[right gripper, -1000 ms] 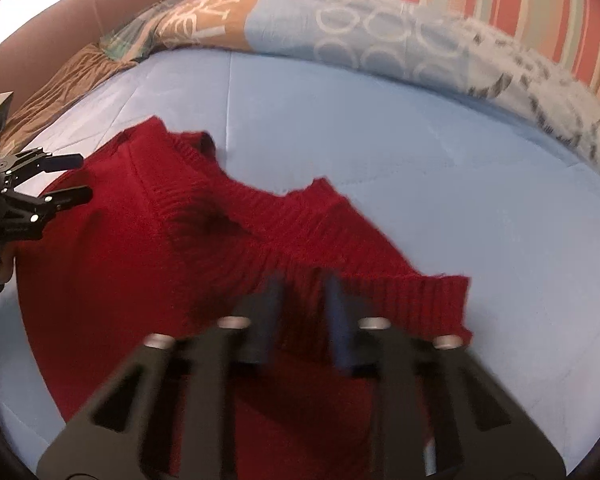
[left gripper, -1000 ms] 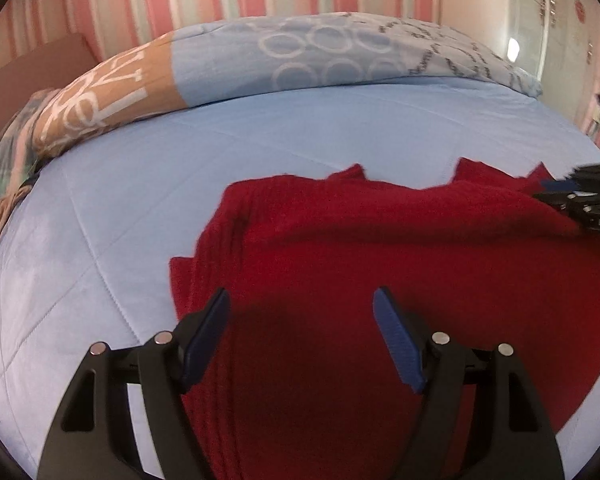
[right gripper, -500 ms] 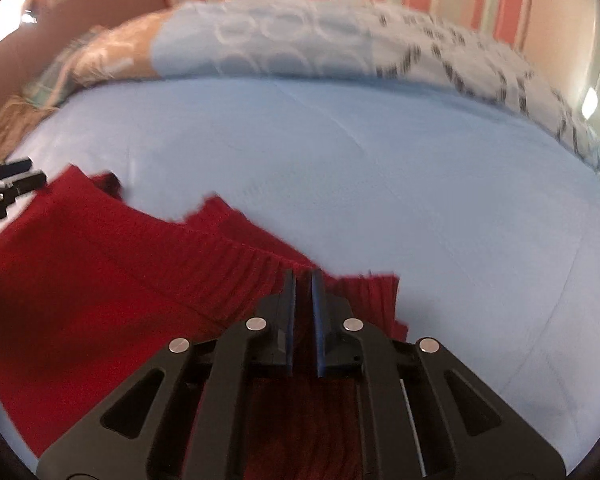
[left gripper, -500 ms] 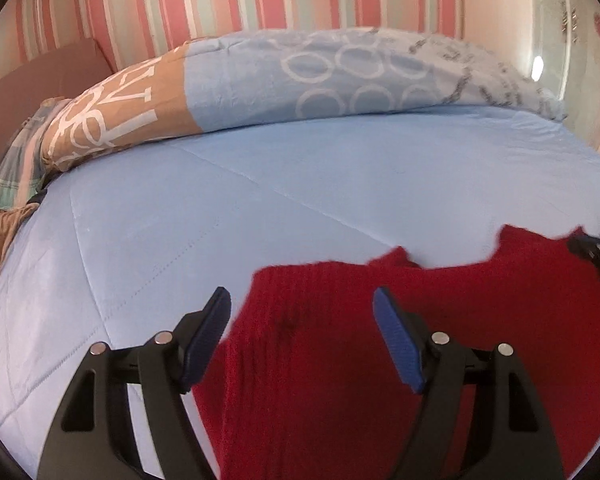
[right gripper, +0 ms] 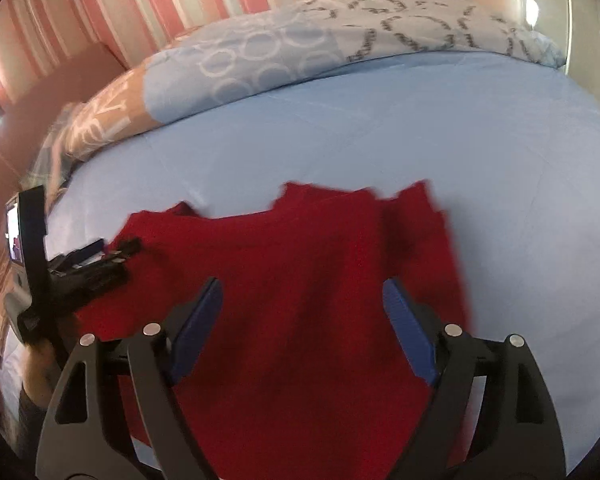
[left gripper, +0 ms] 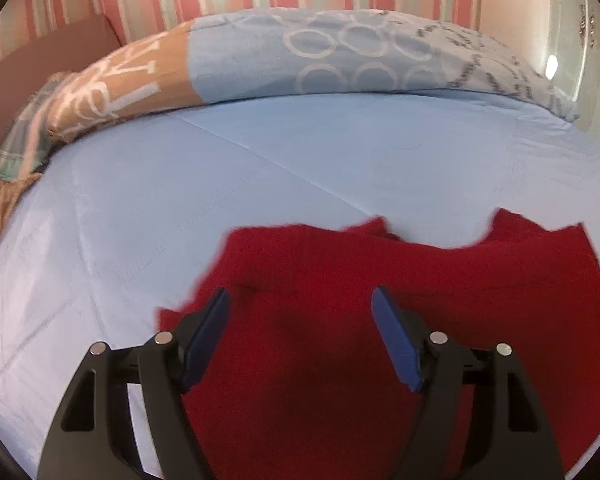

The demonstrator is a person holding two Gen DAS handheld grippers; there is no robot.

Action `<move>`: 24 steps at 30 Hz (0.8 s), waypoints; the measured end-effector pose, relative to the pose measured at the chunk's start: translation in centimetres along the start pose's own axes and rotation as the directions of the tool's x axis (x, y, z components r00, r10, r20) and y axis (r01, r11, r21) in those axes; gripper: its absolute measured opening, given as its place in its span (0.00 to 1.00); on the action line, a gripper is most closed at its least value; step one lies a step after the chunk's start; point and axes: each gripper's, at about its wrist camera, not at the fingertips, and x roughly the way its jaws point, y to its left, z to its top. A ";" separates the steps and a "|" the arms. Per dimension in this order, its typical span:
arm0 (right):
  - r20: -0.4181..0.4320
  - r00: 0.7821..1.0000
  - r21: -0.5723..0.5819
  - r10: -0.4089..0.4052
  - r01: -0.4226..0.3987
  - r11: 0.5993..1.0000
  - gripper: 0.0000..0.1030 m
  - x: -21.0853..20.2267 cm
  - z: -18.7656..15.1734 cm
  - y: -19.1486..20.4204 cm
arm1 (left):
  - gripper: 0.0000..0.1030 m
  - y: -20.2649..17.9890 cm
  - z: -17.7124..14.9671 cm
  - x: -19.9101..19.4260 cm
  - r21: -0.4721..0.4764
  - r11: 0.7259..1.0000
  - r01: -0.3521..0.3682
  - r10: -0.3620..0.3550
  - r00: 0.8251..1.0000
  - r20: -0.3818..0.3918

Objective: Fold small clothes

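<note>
1. Writing: the folded duvet (left gripper: 340, 56) along the far edge of the bed (left gripper: 260, 152) carries large pale letters on its tan section; I can make out shapes like a "V" and an "I" but no whole word; dark script loops over its right end and is too small to read; no brand or label shows on the garment.
2. Count: one red knitted garment (right gripper: 300, 272); one duvet; two grippers, both mine; one striped wall behind the bed.
3. My right gripper (right gripper: 302, 304) has just been opening; its blue pads (right gripper: 410, 336) now stand wide apart above the knit with nothing pinched between them.
4. My left gripper (left gripper: 300, 316) is spread too, hovering over the garment's left part without pressing it; in the right wrist view it appears at the garment's left edge (right gripper: 100, 256), blurred.
5. The garment lies flat on the light blue sheet, toward the near edge of the bed, well apart from the duvet; it is deep red, ribbed knit, with a notched far edge rising in two or three points; the right side looks doubled over in a strip, though blur keeps me from telling for certain.
</note>
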 end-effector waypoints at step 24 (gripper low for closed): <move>0.041 0.997 -0.066 -0.065 0.068 0.996 0.81 -0.3 -5.5 1.1 | 0.72 -2.5 -7.2 -8.1 -0.032 0.990 0.136 -0.135 0.990 0.043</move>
